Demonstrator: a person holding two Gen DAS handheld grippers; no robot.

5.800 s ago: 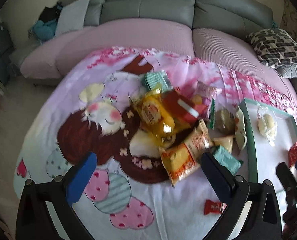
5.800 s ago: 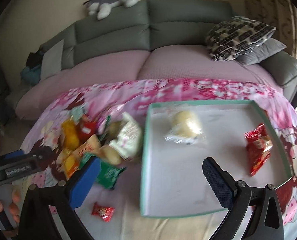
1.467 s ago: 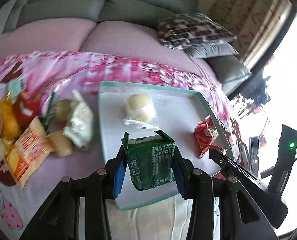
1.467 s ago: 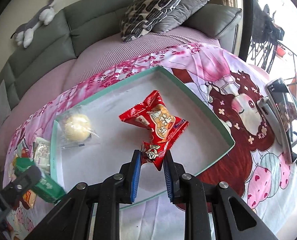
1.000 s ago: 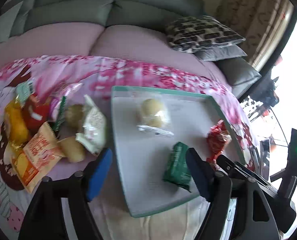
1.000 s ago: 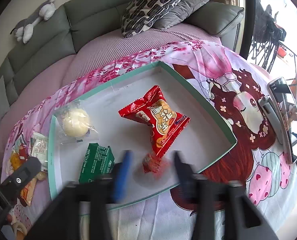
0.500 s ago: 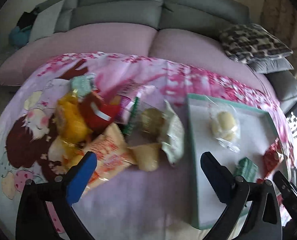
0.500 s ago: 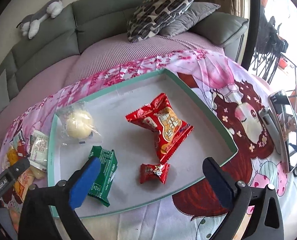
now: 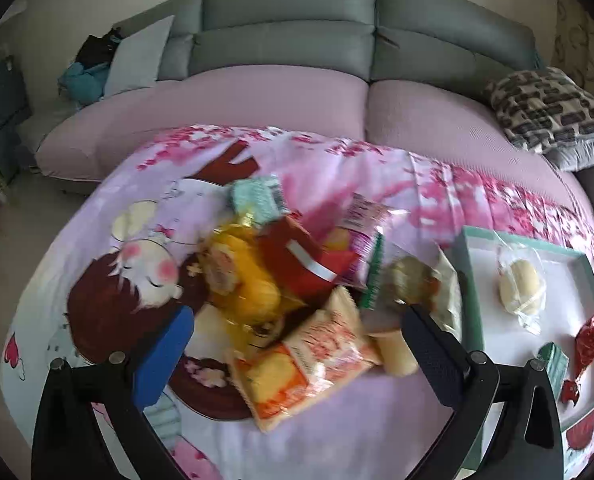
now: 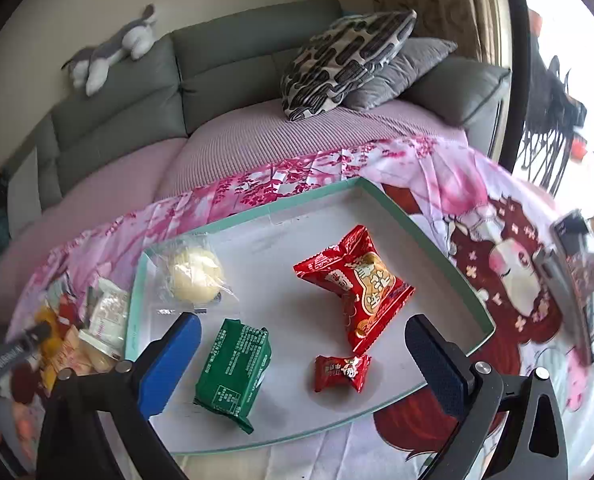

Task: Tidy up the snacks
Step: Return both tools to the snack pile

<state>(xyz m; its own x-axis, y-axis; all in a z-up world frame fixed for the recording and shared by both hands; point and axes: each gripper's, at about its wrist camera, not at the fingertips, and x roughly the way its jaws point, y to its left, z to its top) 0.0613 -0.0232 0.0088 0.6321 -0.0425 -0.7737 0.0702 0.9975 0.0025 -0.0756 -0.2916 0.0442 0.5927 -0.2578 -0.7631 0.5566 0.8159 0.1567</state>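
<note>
A green-rimmed white tray [image 10: 449, 258] lies on the pink cartoon cloth. In it are a wrapped pale bun [image 10: 195, 274], a green packet [image 10: 233, 370], a large red packet [image 10: 357, 284] and a small red candy [image 10: 341, 372]. My right gripper [image 10: 301, 364] is open and empty above the tray's near edge. My left gripper [image 9: 297, 356] is open and empty above a pile of loose snacks [image 9: 297, 288], over an orange-and-white packet [image 9: 309, 356]. The tray [image 9: 471, 300] also shows at the right in the left wrist view.
A grey and pink sofa [image 9: 281, 80] curves behind the table, with a patterned cushion [image 10: 349, 60] and a plush toy [image 10: 109, 48]. A phone [image 10: 581, 272] lies on the cloth right of the tray. The pile holds yellow [image 9: 249, 284], red [image 9: 305, 260] and teal [image 9: 257, 196] packets.
Both grippers opened and let go of the green packet and the small red candy in the tray. My left gripper then swung left over the snack pile. The right gripper pulled back slightly.
</note>
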